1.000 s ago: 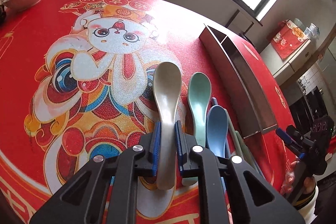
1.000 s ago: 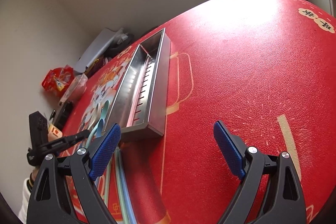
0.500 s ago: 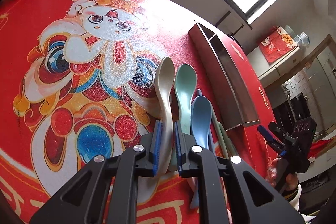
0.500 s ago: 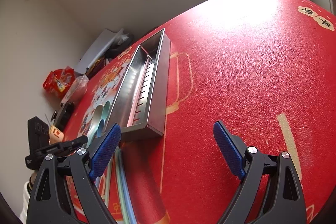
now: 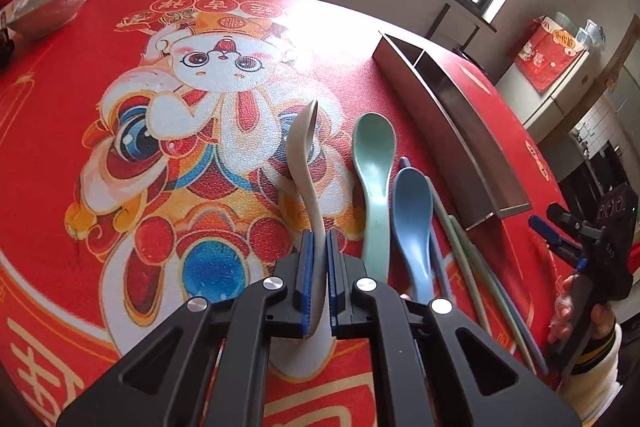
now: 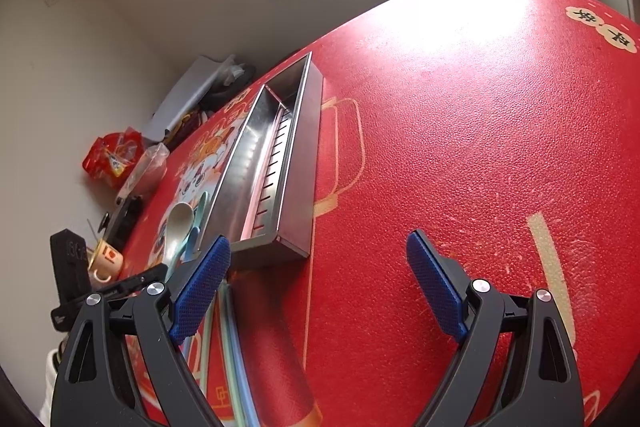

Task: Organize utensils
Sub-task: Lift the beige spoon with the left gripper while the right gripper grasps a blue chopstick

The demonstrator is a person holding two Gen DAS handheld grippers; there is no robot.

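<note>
The left gripper is closed on the handle of a beige spoon; its blue pads press the handle from both sides. The jaws have just been closing on it. The spoon is turned on its edge, with the bowl pointing to the upper middle of the left wrist frame, over the rabbit picture on the red tablecloth.

Just to the right of it a green spoon and a blue spoon lie on the cloth, side by side and touching. Further right are several thin chopsticks, green and blue. Behind them, a long steel tray runs toward the upper right.

The right gripper stands wide open with nothing between the pads, low in its own frame over bare red cloth. The near end of the steel tray is just beyond its left pad
</note>
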